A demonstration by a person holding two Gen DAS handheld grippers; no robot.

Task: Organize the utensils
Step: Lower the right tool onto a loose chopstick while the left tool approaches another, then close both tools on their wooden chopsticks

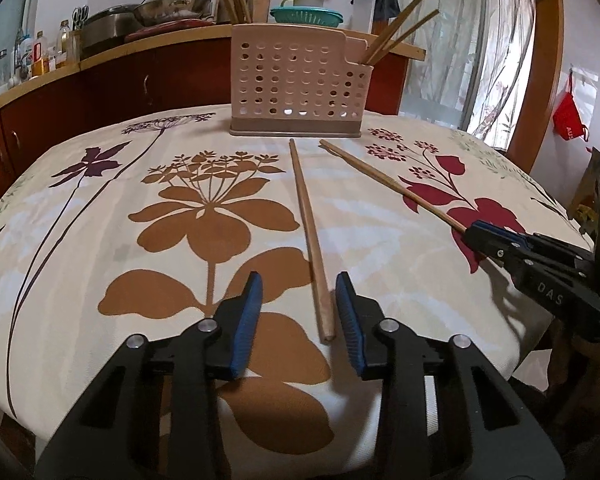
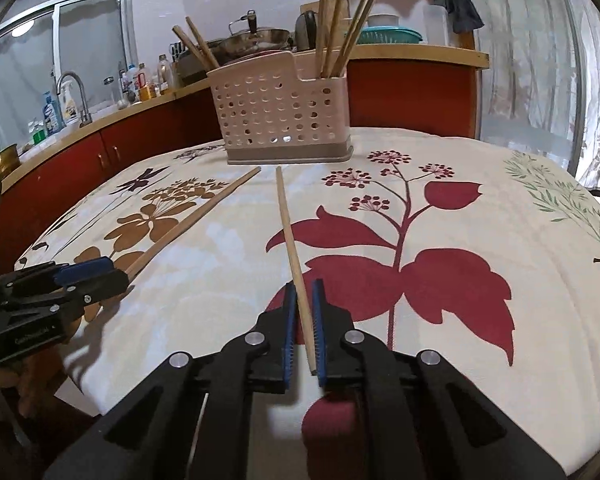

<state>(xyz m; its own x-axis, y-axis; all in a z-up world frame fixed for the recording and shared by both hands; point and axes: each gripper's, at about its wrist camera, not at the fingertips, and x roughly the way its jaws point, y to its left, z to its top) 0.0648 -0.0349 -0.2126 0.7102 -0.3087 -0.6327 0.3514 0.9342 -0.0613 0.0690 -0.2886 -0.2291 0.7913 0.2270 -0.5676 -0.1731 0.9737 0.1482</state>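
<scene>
Left wrist view: two chopsticks lie loose on the flowered cloth of the bench [image 1: 80, 240], both in front of the perforated holder [image 1: 296, 88]. The nearer chopstick [image 1: 309, 232] runs from just before the holder's base back toward the camera, and its near end lies between the blue pads of the left tool [image 1: 299, 286]. The pads stand apart on either side of it and neither presses on it, so this tool is released. The second chopstick [image 1: 388, 182] slants away to the right of the holder, and its far end is in the tip of the right tool [image 1: 473, 232].

The right wrist view shows that grip closely: the right tool [image 2: 303, 288] is clenched on this second chopstick [image 2: 290, 240], whose shaft runs between the two blue pads and points toward the holder [image 2: 280, 116]. The other chopstick [image 2: 192, 222] lies left of the holder line, its near end at the left tool [image 2: 112, 270].

The views count the holder's contents differently. The left wrist view shows two chopsticks in the small right-hand compartment and cuts off those in the taller part. The right wrist view shows about four upright in the right-hand compartment and two or three leaning out at the holder's left end. Behind the holder, a kitchen counter [image 2: 148, 100] carries pots and bottles.
</scene>
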